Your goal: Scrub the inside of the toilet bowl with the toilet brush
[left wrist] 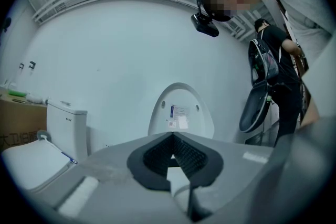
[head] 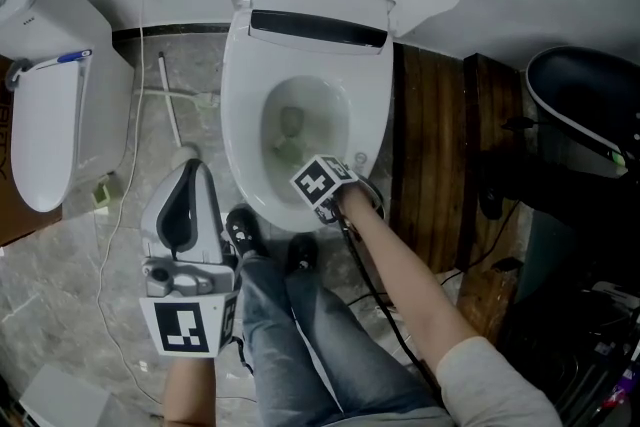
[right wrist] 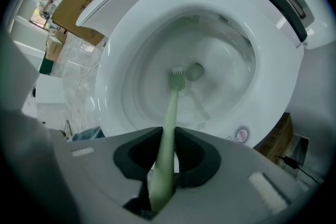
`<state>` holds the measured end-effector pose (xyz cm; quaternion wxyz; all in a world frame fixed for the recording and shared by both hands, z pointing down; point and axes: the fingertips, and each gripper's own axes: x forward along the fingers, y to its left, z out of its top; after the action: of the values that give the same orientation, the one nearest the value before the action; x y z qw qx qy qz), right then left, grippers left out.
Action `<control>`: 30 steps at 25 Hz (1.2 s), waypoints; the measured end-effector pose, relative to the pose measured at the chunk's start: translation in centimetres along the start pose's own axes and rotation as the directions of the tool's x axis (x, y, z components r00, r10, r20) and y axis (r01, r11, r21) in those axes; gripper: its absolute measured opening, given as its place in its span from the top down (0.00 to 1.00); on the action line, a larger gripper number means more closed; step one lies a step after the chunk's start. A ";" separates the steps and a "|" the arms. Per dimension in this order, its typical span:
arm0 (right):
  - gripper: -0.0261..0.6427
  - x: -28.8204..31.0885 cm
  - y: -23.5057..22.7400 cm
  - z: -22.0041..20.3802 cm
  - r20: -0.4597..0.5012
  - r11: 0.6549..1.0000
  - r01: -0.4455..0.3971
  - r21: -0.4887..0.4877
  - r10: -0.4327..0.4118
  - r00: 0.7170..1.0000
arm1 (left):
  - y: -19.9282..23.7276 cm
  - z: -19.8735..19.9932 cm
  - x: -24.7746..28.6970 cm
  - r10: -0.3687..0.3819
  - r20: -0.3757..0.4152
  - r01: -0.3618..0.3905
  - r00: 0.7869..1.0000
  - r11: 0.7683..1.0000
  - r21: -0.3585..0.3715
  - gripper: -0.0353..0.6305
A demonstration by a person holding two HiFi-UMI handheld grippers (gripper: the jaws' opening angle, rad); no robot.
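Note:
The white toilet bowl (head: 245, 115) stands open, lid up, in the middle of the head view. My right gripper (head: 312, 173) hangs over its near rim, shut on the pale green toilet brush handle (right wrist: 169, 118). The brush head (right wrist: 177, 79) lies low in the bowl (right wrist: 131, 23), next to the drain hole (right wrist: 195, 71). In the head view the brush head (head: 288, 151) shows as a greenish patch in the water. My left gripper (head: 190, 173) is held off to the left above the floor, its jaws together with nothing between them (left wrist: 172, 139).
A second toilet (head: 45, 115) stands at the left wall with a thin cable (head: 120, 205) trailing across the floor. Wooden boards (head: 440, 135) and a black bin (head: 585, 110) lie right of the bowl. My jeans-clad legs (head: 300, 335) are just before it. A person with a backpack (left wrist: 273, 71) stands behind.

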<state>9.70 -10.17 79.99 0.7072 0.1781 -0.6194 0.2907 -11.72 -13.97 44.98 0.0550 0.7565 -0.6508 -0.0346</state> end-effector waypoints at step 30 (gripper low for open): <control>0.85 -2.7 3.2 3.6 0.349 0.798 -0.386 0.464 0.236 0.907 | 0.4 0.3 2.9 -0.087 -0.040 0.088 0.995 0.996 0.022 0.94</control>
<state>4.70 -10.42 77.65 0.4813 0.2967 -0.6292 0.5333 -11.69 -16.94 44.75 0.0570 0.7853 -0.6164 -0.0145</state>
